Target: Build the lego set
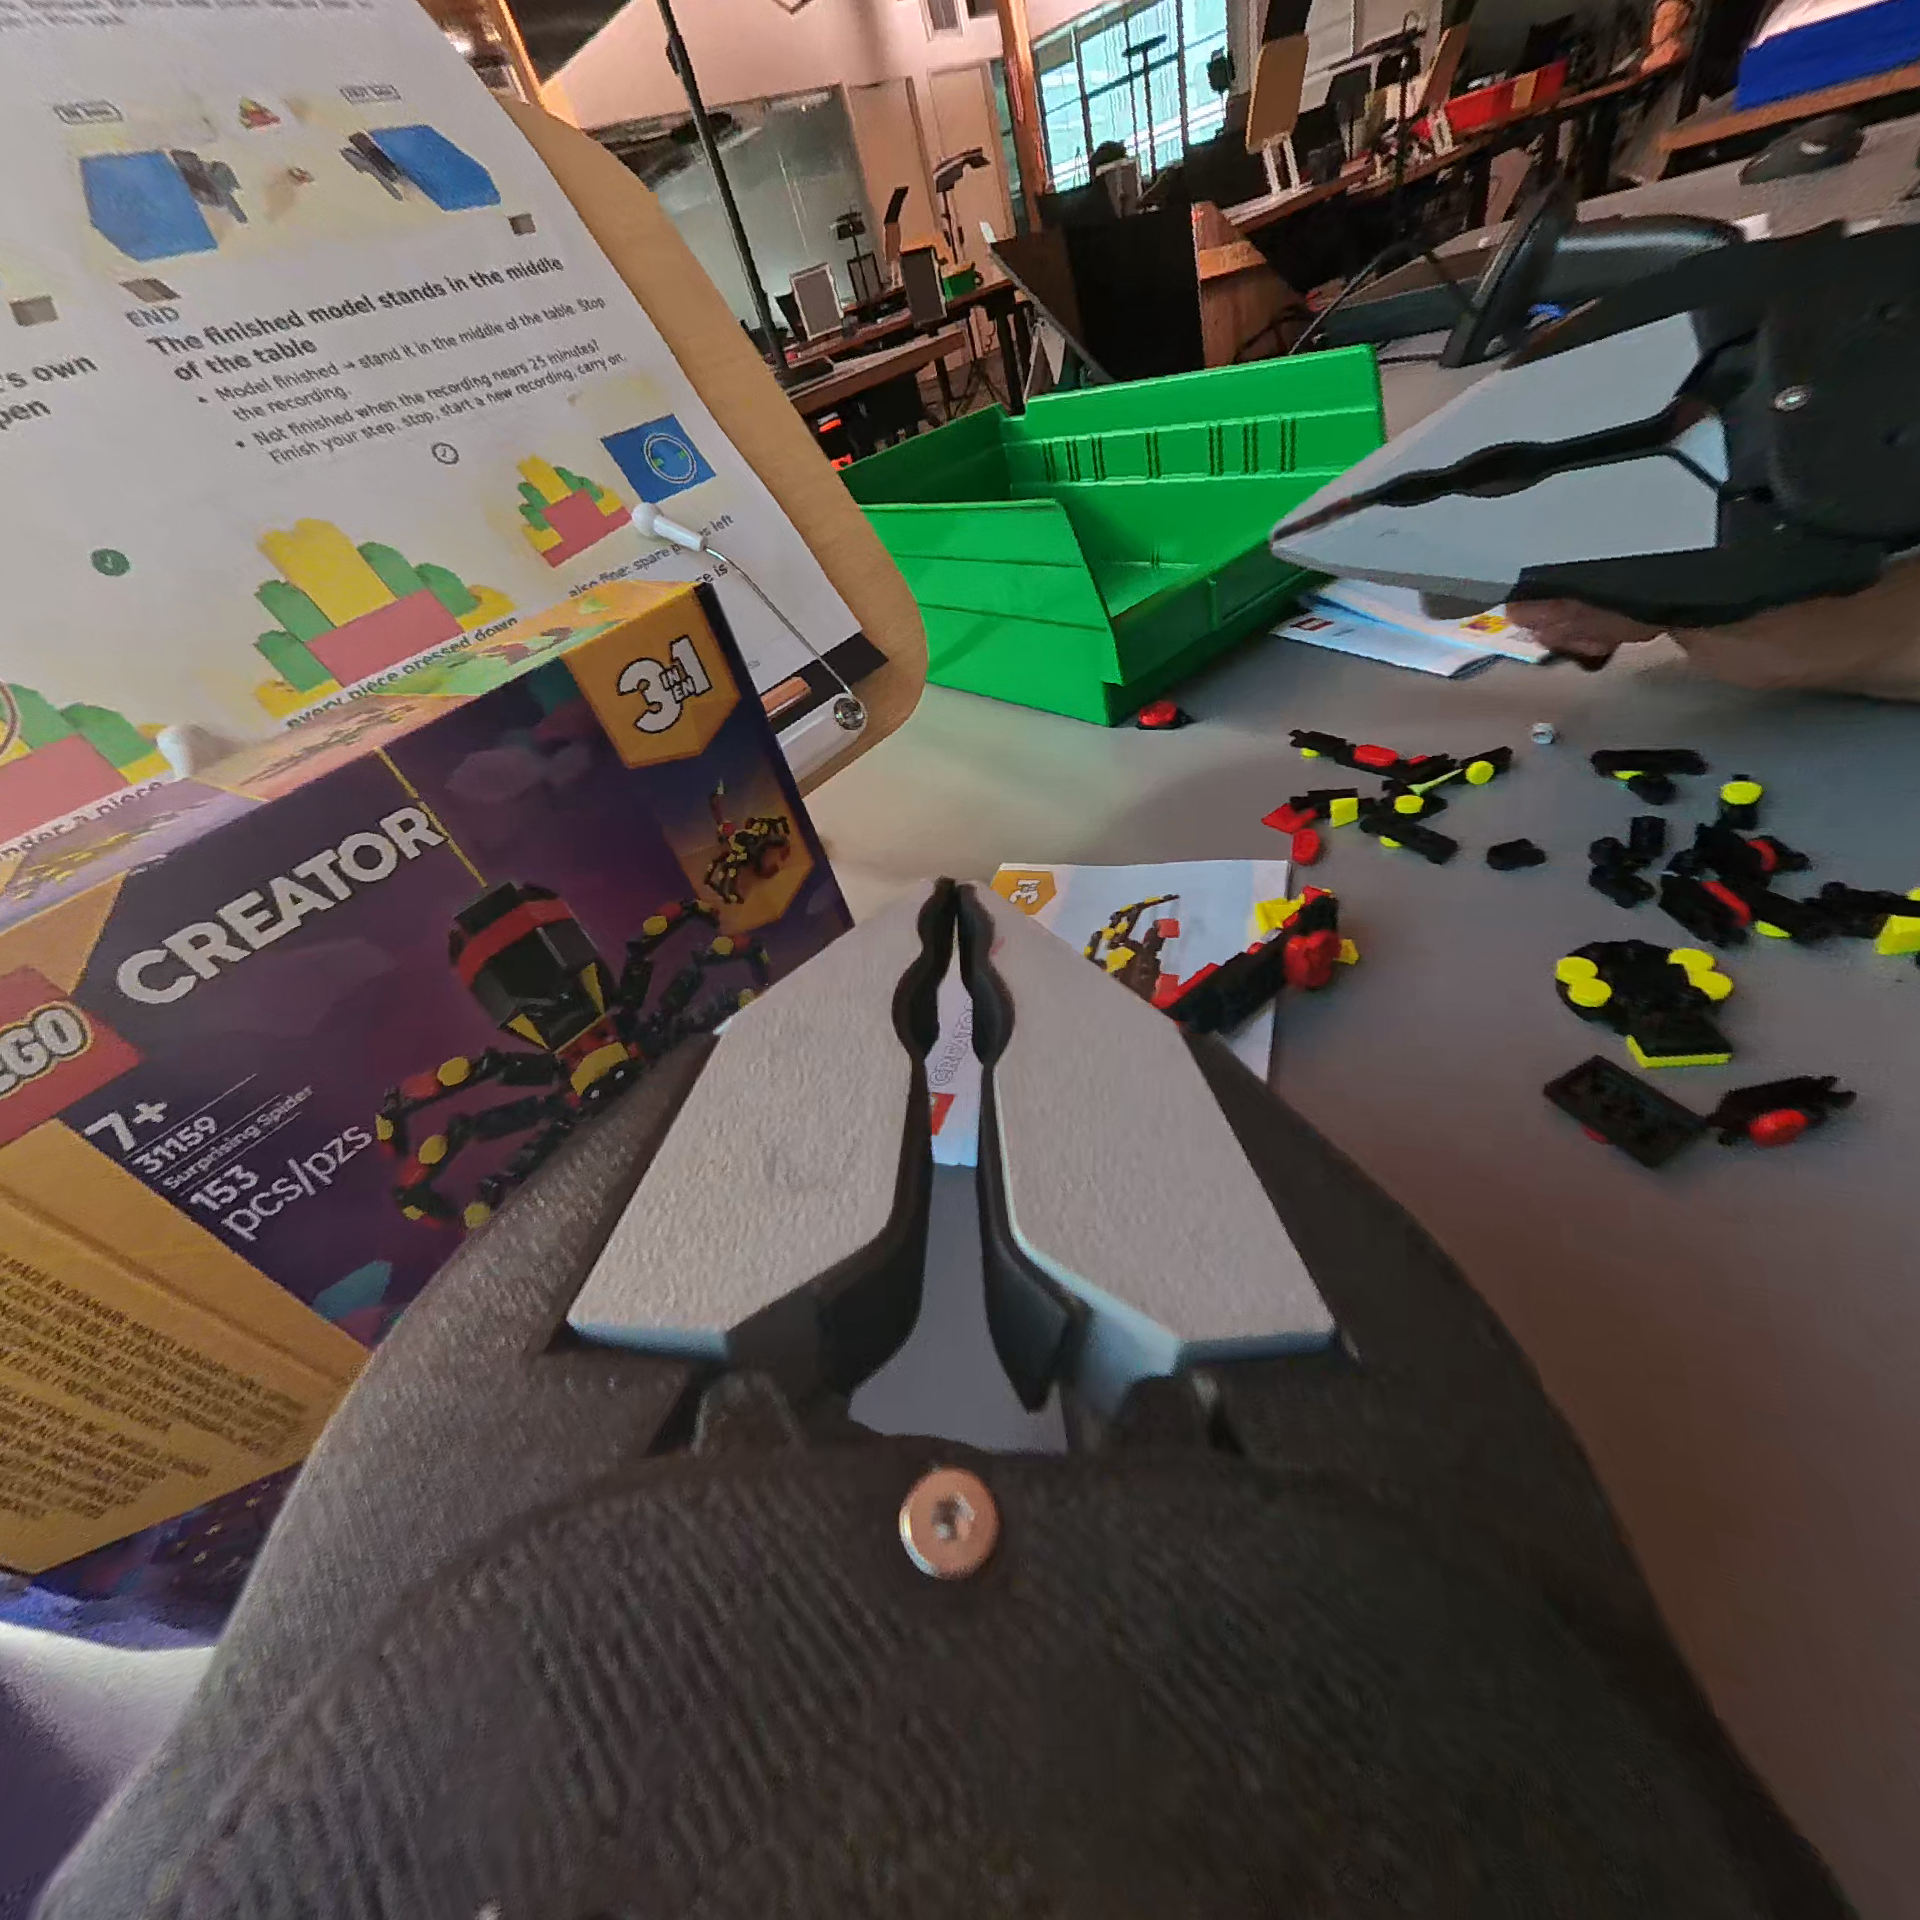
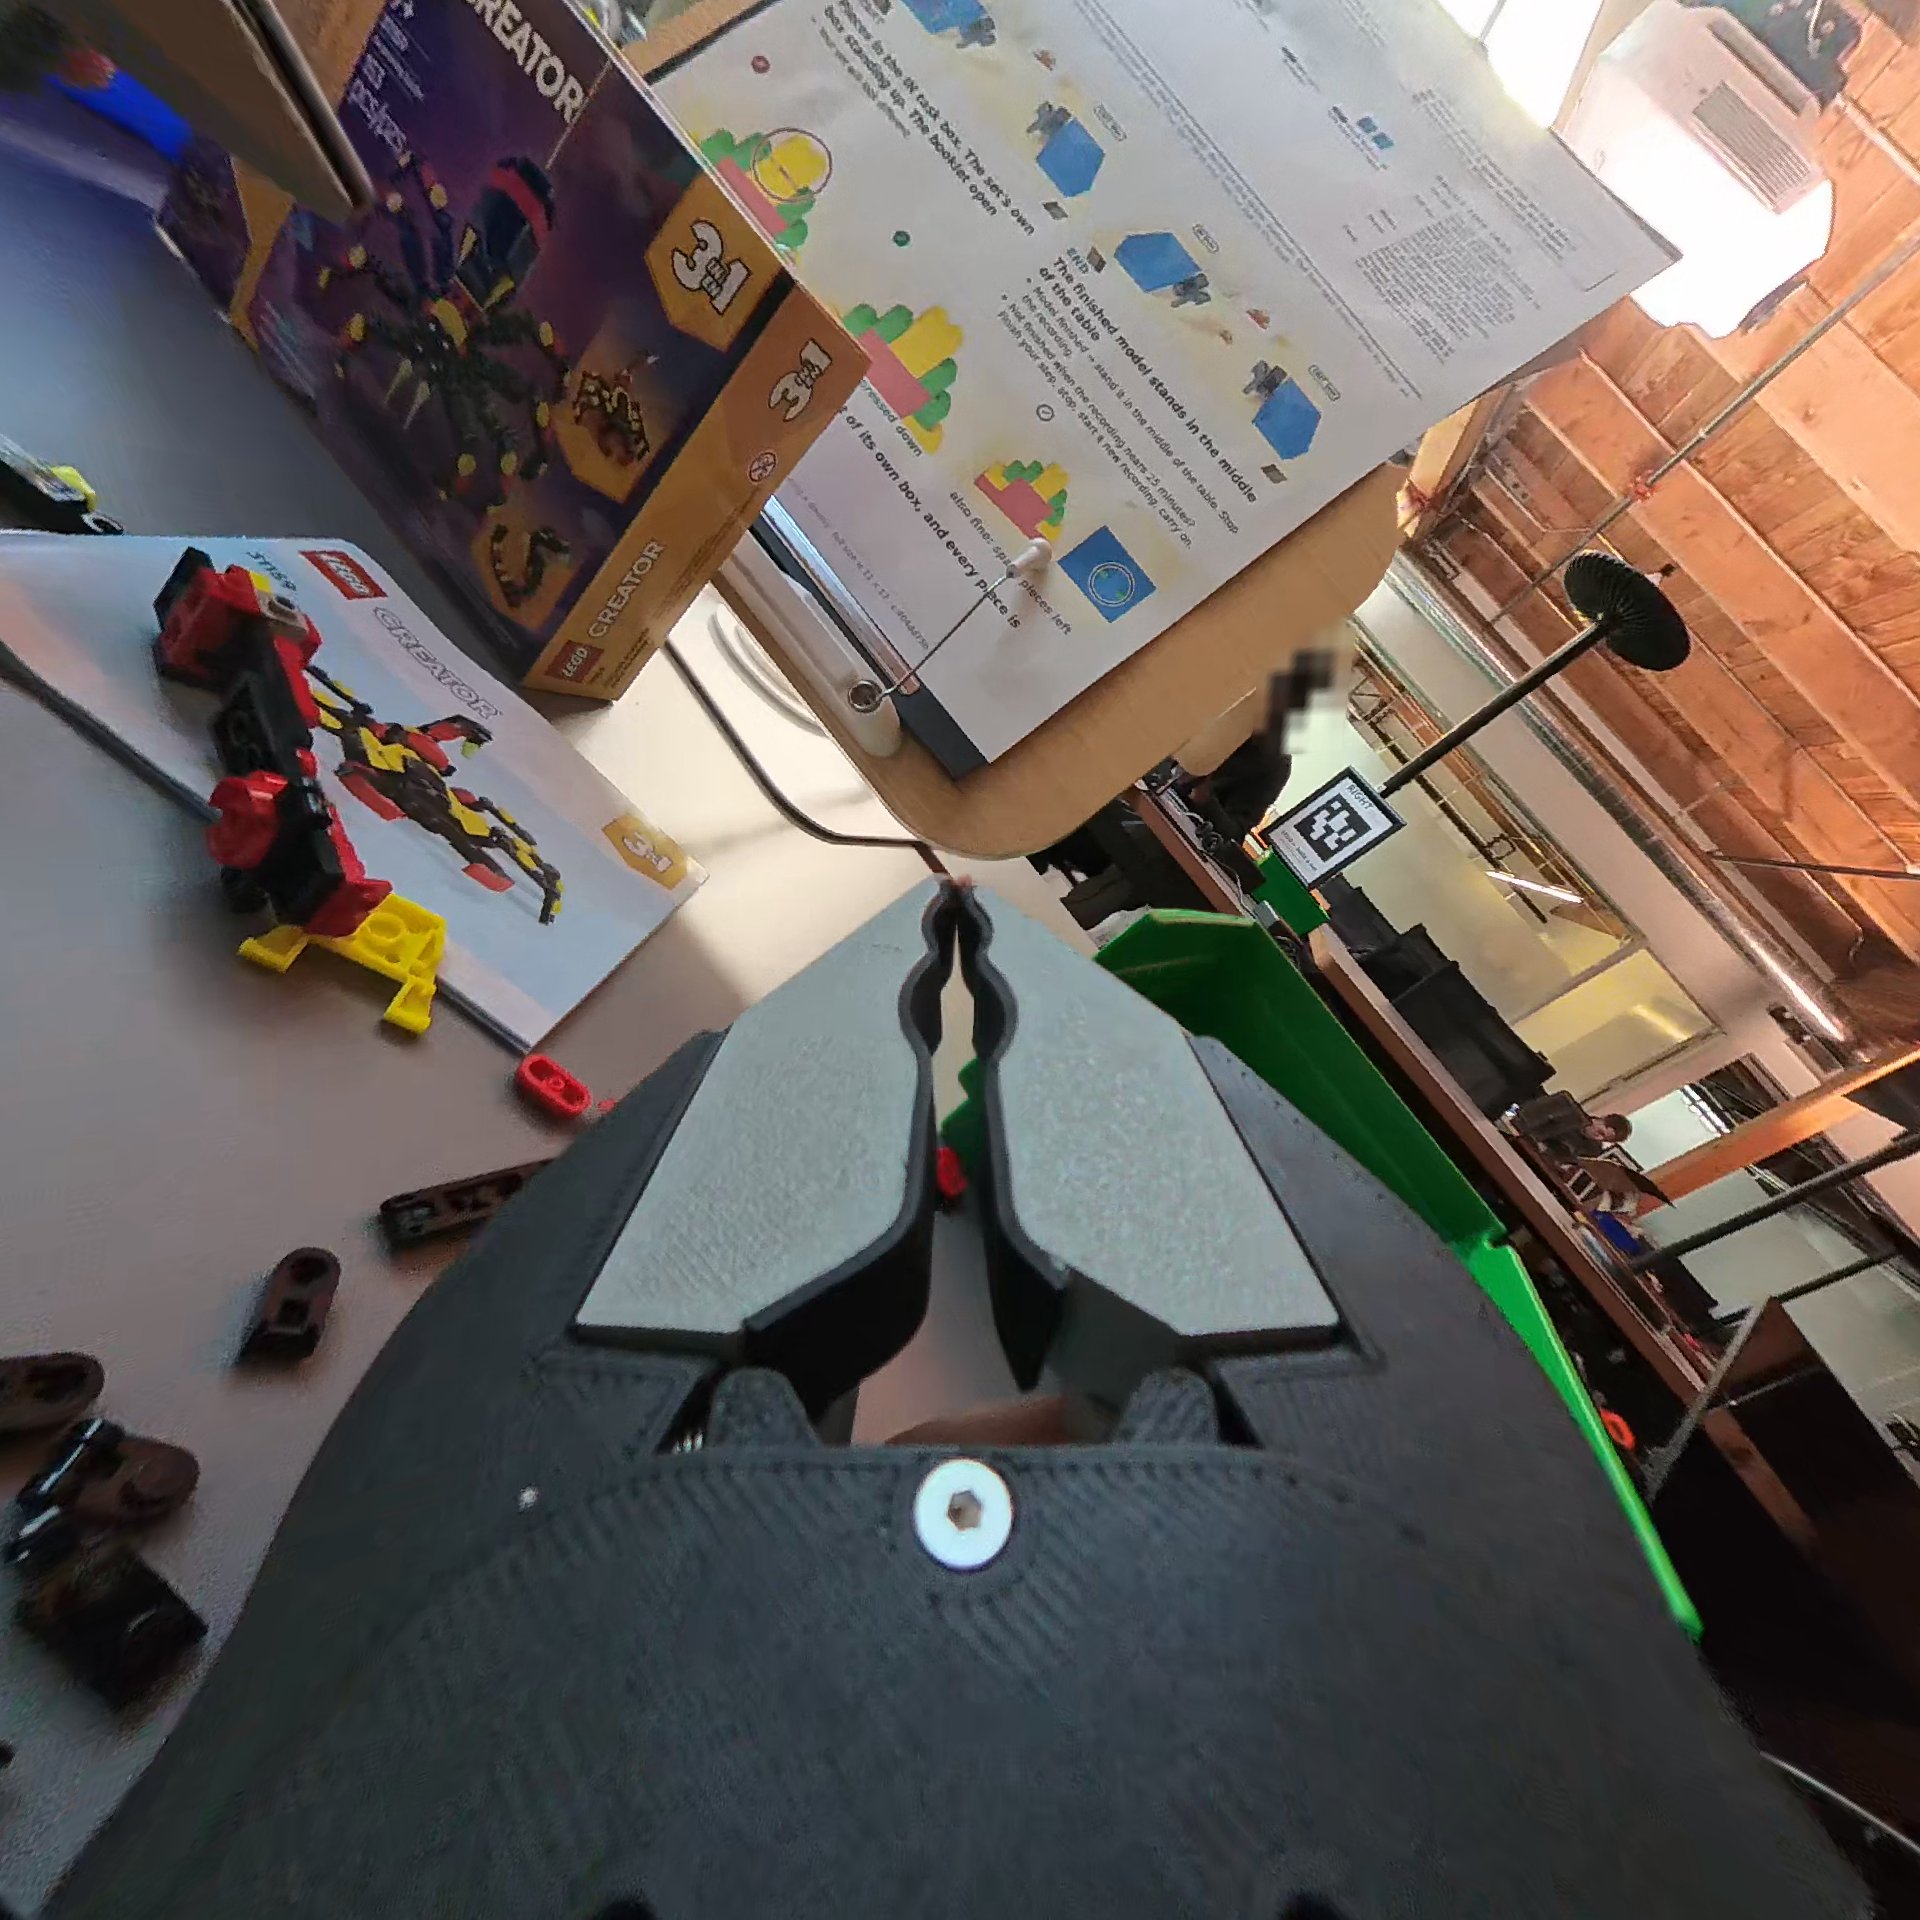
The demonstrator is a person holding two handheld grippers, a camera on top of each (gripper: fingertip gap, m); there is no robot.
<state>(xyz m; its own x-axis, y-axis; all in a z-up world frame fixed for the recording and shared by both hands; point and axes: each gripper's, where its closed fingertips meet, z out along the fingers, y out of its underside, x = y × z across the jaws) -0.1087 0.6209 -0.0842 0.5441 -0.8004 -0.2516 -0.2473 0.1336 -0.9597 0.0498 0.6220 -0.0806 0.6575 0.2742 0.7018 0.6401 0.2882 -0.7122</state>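
At lower centre of each wrist view, left tool (image 1: pixel 958 891) and right tool (image 2: pixel 954 891) sit pinched together, empty; between steps, next picking a loose piece (image 2: pixel 553 1085) for the part-built model (image 2: pixel 281 769).

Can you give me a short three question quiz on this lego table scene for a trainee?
1. True or false: the left tongs are shut and hold nothing.
2. What does the half-built red, black and yellow lego model rest on? A) the green plastic bin B) the white instruction booklet C) the purple lego box
3. Fill in: the loose black, red and yellow pieces lie on the grey ____.

Key: 1 true; 2 B; 3 table.
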